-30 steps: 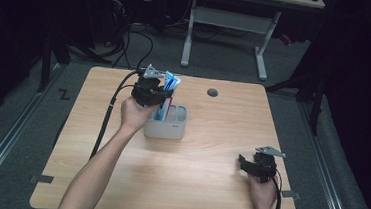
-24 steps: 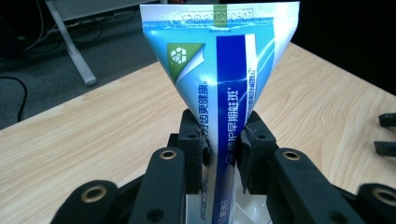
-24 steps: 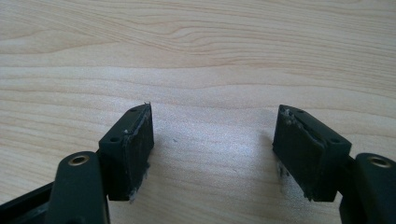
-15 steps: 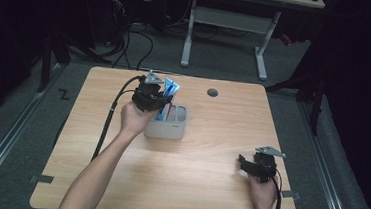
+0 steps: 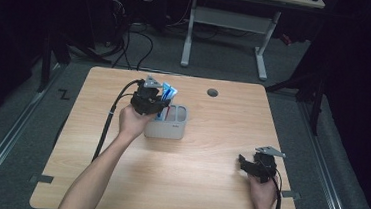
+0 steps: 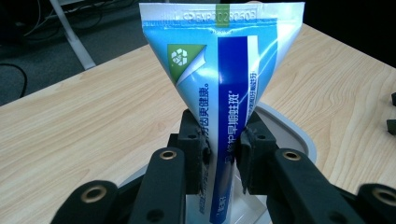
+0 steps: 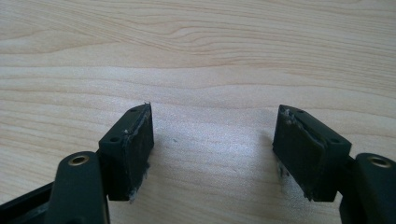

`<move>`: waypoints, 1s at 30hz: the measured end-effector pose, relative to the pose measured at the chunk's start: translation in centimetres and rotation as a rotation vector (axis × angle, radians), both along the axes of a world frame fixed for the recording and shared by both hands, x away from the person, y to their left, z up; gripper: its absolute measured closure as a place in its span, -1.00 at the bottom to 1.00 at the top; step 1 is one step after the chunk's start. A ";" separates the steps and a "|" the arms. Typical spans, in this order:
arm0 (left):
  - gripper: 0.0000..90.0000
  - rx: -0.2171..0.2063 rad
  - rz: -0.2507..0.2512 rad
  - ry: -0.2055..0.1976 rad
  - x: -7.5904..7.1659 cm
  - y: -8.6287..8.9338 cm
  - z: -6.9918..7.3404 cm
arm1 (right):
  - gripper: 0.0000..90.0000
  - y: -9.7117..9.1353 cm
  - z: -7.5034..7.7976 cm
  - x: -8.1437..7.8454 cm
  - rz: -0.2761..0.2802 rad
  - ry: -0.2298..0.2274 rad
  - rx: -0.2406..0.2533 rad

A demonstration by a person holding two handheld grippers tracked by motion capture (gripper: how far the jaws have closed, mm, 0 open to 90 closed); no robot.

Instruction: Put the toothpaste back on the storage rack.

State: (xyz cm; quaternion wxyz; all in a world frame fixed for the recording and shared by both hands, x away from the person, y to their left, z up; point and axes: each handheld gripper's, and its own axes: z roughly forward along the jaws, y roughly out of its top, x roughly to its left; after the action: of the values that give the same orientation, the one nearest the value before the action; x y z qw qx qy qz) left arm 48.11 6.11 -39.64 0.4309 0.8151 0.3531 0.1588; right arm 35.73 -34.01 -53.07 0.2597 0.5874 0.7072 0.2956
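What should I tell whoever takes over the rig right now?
Left gripper: jaws shut on the blue toothpaste tube, crimped end up, over the grey organizer box at mid-table.
Right gripper: jaws open, nothing between them, low over the bare wooden table at the near right.
Done: tube gripped at the box.
Left: probably lower the tube into a compartment, then let go; its lower end is hidden.

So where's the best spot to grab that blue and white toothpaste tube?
Low on its narrow body, below the wide flat crimped end, coming from above, as the left tool does: the blue and white toothpaste tube stands upright over the grey plastic holder.
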 end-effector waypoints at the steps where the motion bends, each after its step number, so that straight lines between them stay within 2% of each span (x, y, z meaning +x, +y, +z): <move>1: 0.64 0.002 -0.001 0.002 0.0 0.0 -0.1 | -0.36 0.0 0.0 0.0 0.000 0.000 0.000; 10: 0.64 0.033 -0.008 0.016 0.0 -0.6 -1.0 | -0.36 0.0 0.0 0.0 -0.001 -0.001 0.000; 16: 0.63 0.031 -0.013 0.013 0.0 -0.8 -1.1 | -0.36 0.0 0.0 0.0 -0.001 -0.001 0.000; 22: 0.60 0.038 -0.018 -0.012 -0.2 -1.2 -1.4 | -0.36 0.0 0.0 0.0 0.000 -0.001 0.000; 30: 0.59 0.043 -0.037 -0.016 -0.3 -1.8 -1.6 | -0.36 0.0 0.0 0.0 0.000 -0.001 0.000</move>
State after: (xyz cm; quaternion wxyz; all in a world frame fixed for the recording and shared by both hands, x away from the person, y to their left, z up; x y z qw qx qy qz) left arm 47.84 4.33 -41.21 0.4191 0.8292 0.3312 0.1648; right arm 35.74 -34.01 -53.07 0.2601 0.5871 0.7072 0.2958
